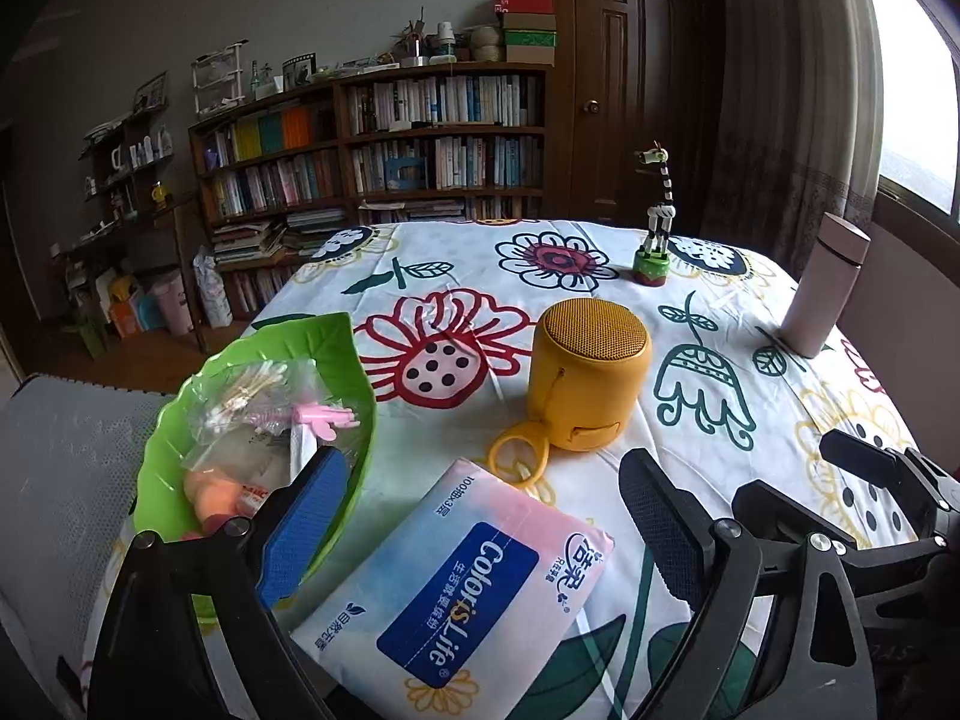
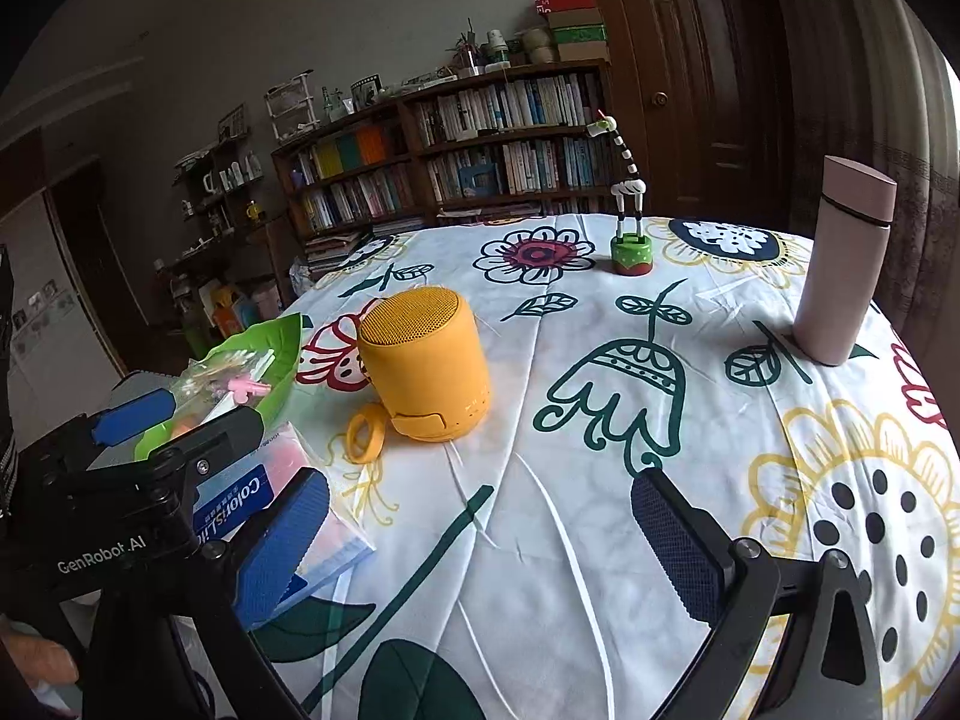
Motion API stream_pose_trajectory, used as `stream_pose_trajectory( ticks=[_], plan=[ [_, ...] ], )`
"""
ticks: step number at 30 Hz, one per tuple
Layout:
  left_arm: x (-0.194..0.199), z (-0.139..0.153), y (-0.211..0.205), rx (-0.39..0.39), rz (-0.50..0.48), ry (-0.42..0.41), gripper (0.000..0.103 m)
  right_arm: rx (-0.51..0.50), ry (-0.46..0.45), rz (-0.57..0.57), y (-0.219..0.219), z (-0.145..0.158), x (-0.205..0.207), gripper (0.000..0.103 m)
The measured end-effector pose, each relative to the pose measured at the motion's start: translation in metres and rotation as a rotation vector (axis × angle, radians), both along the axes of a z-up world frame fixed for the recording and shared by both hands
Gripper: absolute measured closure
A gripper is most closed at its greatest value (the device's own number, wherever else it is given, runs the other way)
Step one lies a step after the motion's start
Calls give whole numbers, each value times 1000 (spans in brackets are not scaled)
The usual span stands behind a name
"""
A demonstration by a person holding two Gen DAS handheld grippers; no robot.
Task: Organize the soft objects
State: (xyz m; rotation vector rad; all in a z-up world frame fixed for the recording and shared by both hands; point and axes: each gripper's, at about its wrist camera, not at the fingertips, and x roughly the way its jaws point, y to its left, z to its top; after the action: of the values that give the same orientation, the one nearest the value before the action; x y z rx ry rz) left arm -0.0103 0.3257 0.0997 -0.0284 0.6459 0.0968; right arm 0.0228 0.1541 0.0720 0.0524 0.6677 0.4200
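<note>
A table under a flowered cloth [image 1: 456,276] stands before bookshelves [image 1: 372,144] and a dark door [image 1: 636,78]. On it stand a yellow speaker [image 1: 585,372], pink flask [image 1: 825,285] and toy giraffe [image 1: 657,222]. A green leaf-shaped tray [image 1: 336,348] holds bagged items. The tissue pack [image 1: 462,588] lies flat between the wide-open, empty left gripper [image 1: 480,528]; the right gripper [image 2: 480,546], also spread and empty, hangs just beside it.

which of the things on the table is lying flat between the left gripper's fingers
The tissue pack, the blue-and-pink packet lying flat. The yellow speaker, pink bottle and giraffe toy stand upright farther off.
</note>
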Motion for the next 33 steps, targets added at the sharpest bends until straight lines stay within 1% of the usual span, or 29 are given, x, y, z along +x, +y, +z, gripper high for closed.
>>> stream_pose_trajectory(
  ticks=[4,12,17,20,24,30,33],
  plan=[
    [-8,-1,26,-11,63,-3,7,-22,-10,45,22,2,5,0],
    [-21,-9,72,12,202,6,5,-40,-27,141,66,8,8,0],
    [-27,-12,95,47,285,17,3,-63,-37,187,92,10,9,0],
    [-30,-14,105,67,322,26,0,-78,-37,208,107,10,10,0],
    [-35,-17,121,64,360,34,0,-90,-27,250,125,7,10,0],
    [-42,-22,142,69,405,41,0,-128,-49,301,153,5,5,0],
    [-42,-24,148,70,422,47,0,-155,-53,309,164,3,5,0]
  ],
)
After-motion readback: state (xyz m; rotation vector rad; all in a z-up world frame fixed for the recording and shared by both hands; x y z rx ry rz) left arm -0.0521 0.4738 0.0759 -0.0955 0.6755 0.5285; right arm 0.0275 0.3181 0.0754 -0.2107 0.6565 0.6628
